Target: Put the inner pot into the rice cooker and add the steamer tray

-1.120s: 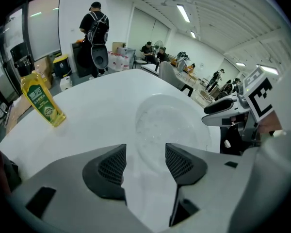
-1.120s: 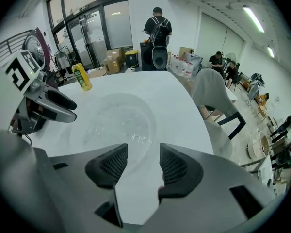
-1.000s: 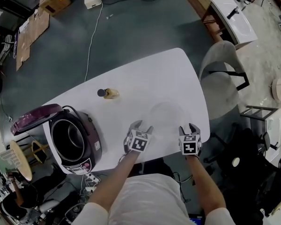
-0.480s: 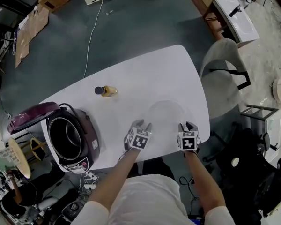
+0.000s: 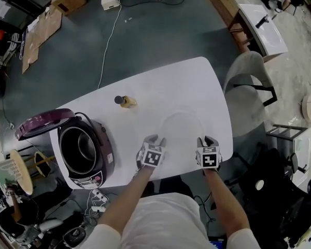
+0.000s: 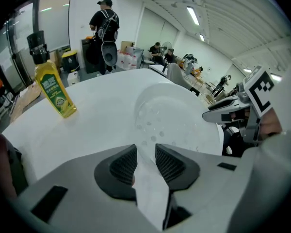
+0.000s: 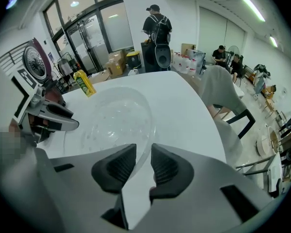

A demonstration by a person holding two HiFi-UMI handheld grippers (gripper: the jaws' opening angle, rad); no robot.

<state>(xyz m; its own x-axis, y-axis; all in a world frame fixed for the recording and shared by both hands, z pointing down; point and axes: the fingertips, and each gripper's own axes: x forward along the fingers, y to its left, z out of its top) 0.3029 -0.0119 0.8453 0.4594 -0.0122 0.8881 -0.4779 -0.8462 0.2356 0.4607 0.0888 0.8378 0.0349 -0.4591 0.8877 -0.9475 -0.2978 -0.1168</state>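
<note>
From the head view, a white worktop point(image 5: 186, 82) carries a purple rice cooker point(image 5: 102, 160) at its left end, with the lid point(image 5: 39, 126) swung up and back. Inside the open body sits what looks like the inner pot point(image 5: 79, 148), though from this height the dark hollow is hard to read. A small yellow bottle point(image 5: 126, 101) stands alone near the middle of the worktop. The clear steamer tray point(image 5: 182, 126) lies near the person's edge of the worktop, well apart from the cooker. The left tool point(image 5: 156, 139) is at the tray's left rim and the right tool point(image 5: 208, 139) at its right rim, both pointing steeply down. A grey chair point(image 5: 246, 82) stands beside the worktop's right end.

In the left gripper view, the tray's point(image 6: 169, 115) near rim runs straight into the narrow gap of the left tool point(image 6: 145, 152). Its jaws have just been closing and now clamp that rim. The bottle point(image 6: 56, 91) stands upright off to the left, and the right tool point(image 6: 228, 114) shows at the tray's far side.

In the right gripper view, the right tool point(image 7: 143, 154) has likewise just been closing, and its ribbed pads pinch the tray's point(image 7: 116, 118) rim. The left tool point(image 7: 53, 113) is across the tray, with the bottle point(image 7: 85, 84) and the cooker's lid point(image 7: 34, 62) beyond it.
</note>
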